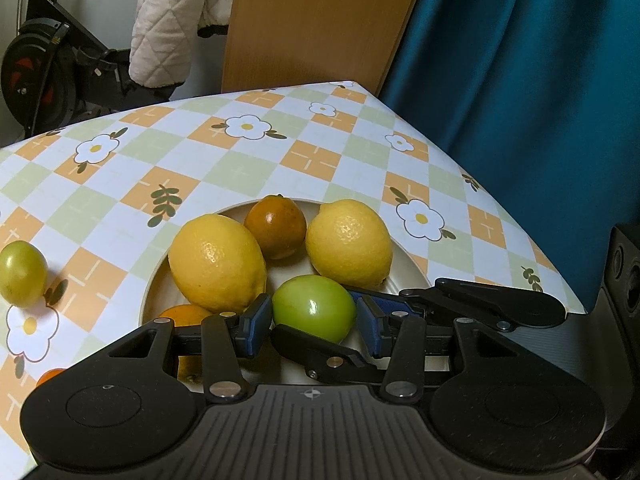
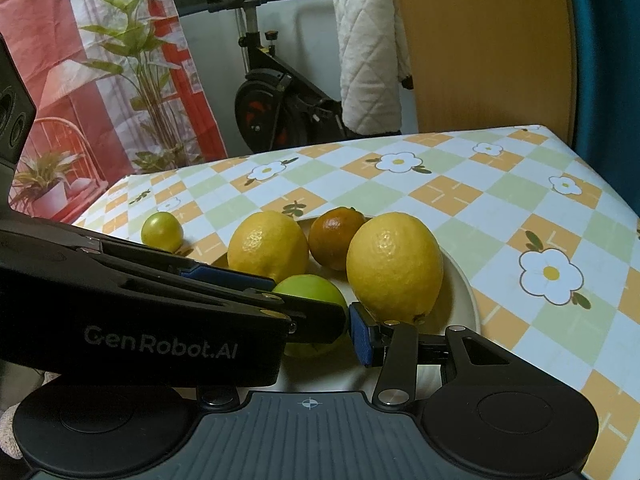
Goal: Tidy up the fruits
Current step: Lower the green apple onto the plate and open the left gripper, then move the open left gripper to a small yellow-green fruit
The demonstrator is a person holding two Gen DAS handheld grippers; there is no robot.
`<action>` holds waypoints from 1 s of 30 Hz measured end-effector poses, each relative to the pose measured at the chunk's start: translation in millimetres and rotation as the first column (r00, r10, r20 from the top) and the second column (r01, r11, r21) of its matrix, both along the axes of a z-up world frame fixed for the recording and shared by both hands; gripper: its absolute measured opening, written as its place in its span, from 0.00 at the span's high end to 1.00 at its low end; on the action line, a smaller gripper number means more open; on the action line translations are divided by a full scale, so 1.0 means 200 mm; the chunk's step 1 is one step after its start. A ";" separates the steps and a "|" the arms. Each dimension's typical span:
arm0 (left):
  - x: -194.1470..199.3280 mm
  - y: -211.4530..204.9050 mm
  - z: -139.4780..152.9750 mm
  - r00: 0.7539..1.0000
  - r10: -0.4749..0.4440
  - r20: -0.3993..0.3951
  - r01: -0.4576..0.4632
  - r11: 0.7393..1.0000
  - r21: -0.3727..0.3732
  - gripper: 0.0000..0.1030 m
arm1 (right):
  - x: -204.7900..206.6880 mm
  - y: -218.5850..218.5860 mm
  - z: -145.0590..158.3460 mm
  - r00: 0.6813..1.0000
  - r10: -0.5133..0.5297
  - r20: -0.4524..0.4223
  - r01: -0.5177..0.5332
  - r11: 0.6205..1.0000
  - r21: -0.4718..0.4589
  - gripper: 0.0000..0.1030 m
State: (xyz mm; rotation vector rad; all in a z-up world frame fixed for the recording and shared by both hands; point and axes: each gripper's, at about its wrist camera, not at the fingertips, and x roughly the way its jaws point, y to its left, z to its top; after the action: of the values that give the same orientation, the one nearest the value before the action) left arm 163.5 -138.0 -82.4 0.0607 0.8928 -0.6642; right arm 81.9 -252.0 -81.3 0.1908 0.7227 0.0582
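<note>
A white plate (image 1: 408, 272) (image 2: 460, 280) on the checked tablecloth holds two lemons (image 1: 218, 262) (image 1: 348, 240), a dark orange fruit (image 1: 275, 226) and an orange (image 1: 186, 316). At the plate's near side is a green fruit (image 1: 316, 308) (image 2: 308, 286). My left gripper (image 1: 314, 322) has its blue pads against that fruit's left and right sides. My right gripper (image 2: 310, 330) reaches in crosswise, one finger behind the fruit and one in front, also closed on it. In the right wrist view the left gripper's body hides the right gripper's left finger.
A small green fruit (image 1: 22, 272) (image 2: 162, 231) lies on the cloth left of the plate, and an orange piece (image 1: 50, 376) shows near the left edge. The table ends at a corner (image 1: 352, 82). Behind it stand a wooden panel (image 1: 320, 20), a teal curtain (image 1: 520, 80) and an exercise bike (image 2: 276, 100).
</note>
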 end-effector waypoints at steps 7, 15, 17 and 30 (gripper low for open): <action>0.00 0.00 0.00 1.000 0.001 -0.001 -0.001 1.000 0.000 0.53 | 0.01 0.00 0.00 1.000 0.005 -0.002 -0.005 1.000 -0.012 0.59; 0.00 0.01 0.01 1.000 0.005 -0.001 -0.005 1.000 -0.003 0.51 | 0.01 0.02 0.02 1.000 0.016 -0.001 -0.016 1.000 -0.025 0.55; -0.01 0.02 0.02 1.000 0.006 0.004 -0.006 1.000 -0.007 0.49 | 0.00 0.03 0.03 1.000 0.017 0.003 -0.016 0.999 -0.033 0.52; -0.07 0.10 0.12 0.997 0.015 0.072 -0.014 1.000 -0.016 0.42 | -0.02 0.08 0.09 0.999 0.022 0.025 -0.020 0.997 -0.073 0.41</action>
State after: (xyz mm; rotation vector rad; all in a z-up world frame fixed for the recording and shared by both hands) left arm 148.9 -117.1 -59.2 0.0642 0.8181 -0.6514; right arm 78.6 -235.9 -62.5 0.1124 0.6998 0.0543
